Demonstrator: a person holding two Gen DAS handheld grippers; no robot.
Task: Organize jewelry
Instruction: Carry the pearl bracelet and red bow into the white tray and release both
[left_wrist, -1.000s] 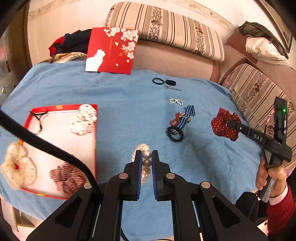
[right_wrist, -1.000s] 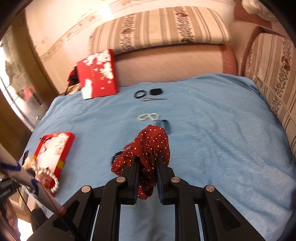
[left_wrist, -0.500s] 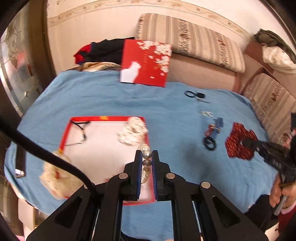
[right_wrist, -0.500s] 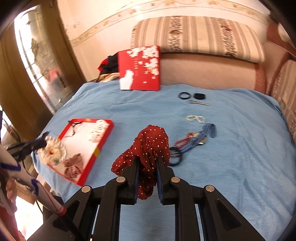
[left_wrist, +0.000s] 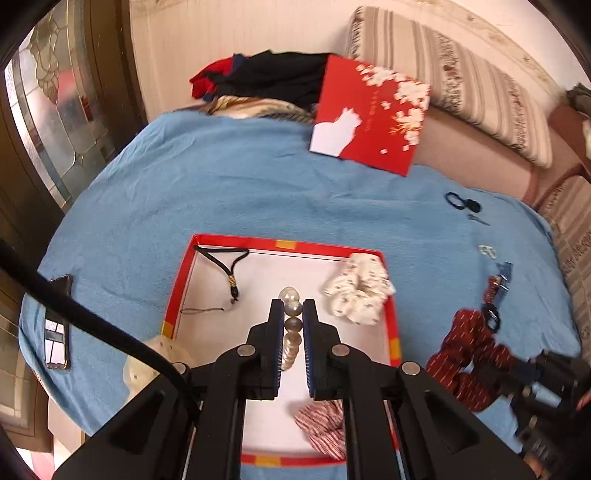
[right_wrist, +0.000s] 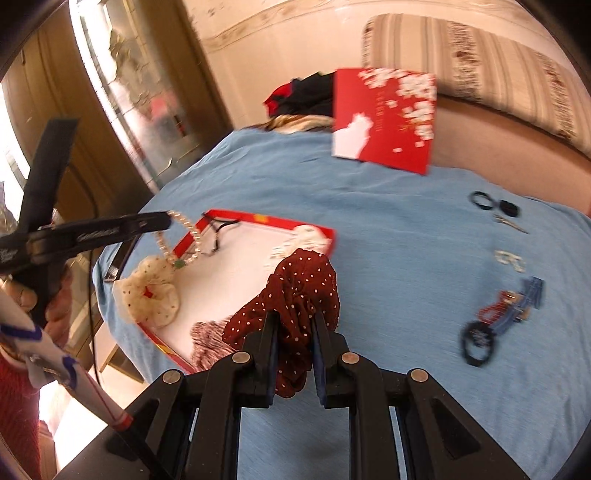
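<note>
Blue blanket (left_wrist: 240, 192), red tray (left_wrist: 177, 295), left jaws clamping pearl bracelet (left_wrist: 291, 321), right jaws gripping dotted scrunchie (right_wrist: 303, 291)

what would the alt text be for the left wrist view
The left gripper, shut on a pearl bracelet, hangs over a red-rimmed tray on a blue cloth; the tray holds a white scrunchie, a black cord and a striped scrunchie.
</note>
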